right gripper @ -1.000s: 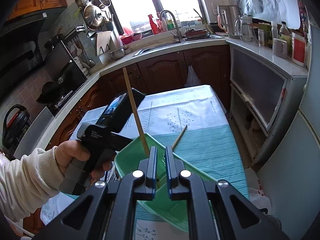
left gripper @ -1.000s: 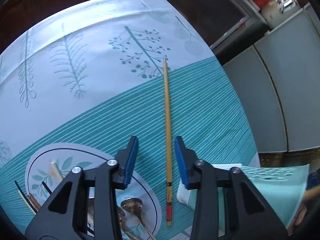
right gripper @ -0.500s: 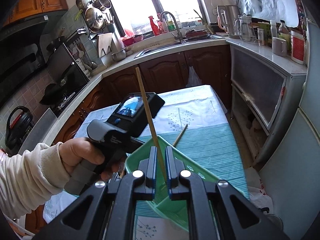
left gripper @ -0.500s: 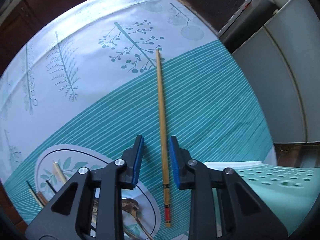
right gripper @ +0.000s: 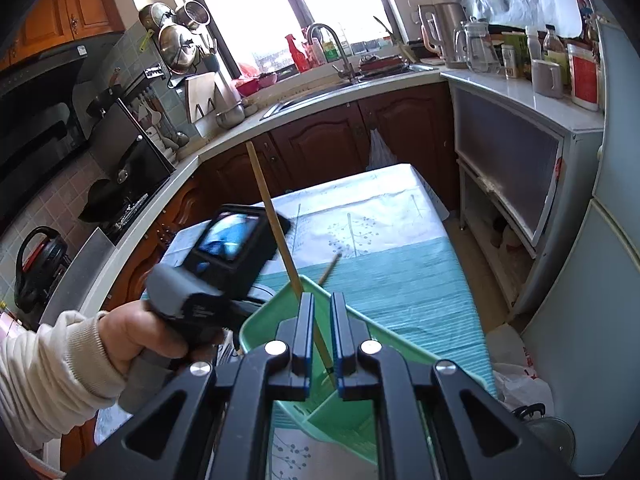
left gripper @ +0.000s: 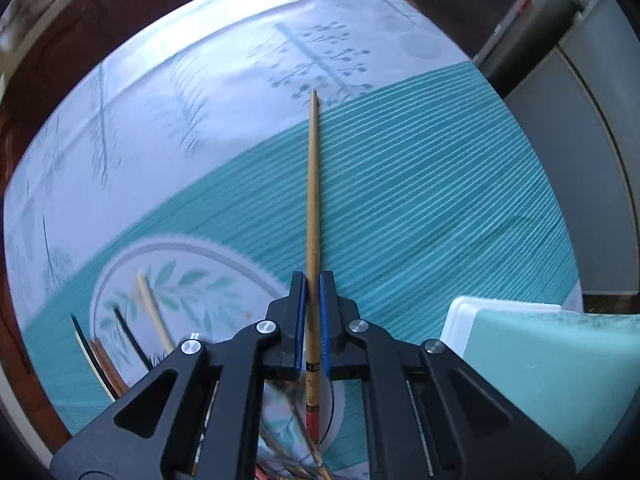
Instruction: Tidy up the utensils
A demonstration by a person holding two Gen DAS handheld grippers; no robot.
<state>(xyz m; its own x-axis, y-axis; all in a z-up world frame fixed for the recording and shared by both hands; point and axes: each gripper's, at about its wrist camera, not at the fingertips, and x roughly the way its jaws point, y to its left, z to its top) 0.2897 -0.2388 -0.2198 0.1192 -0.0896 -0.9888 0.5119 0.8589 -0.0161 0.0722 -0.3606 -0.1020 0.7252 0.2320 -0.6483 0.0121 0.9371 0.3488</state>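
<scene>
Two chopsticks are gripped: the left gripper is clamped on a bamboo chopstick above the tabletop, while the right gripper pinches another chopstick over the green basket.

Two bamboo chopsticks, one green basket.

Left gripper clamps its blue pads on a bamboo chopstick, tip pointing away across the teal striped tablecloth. More chopsticks lie on the leaf-patterned plate; a pale green basket sits lower right.
</scene>
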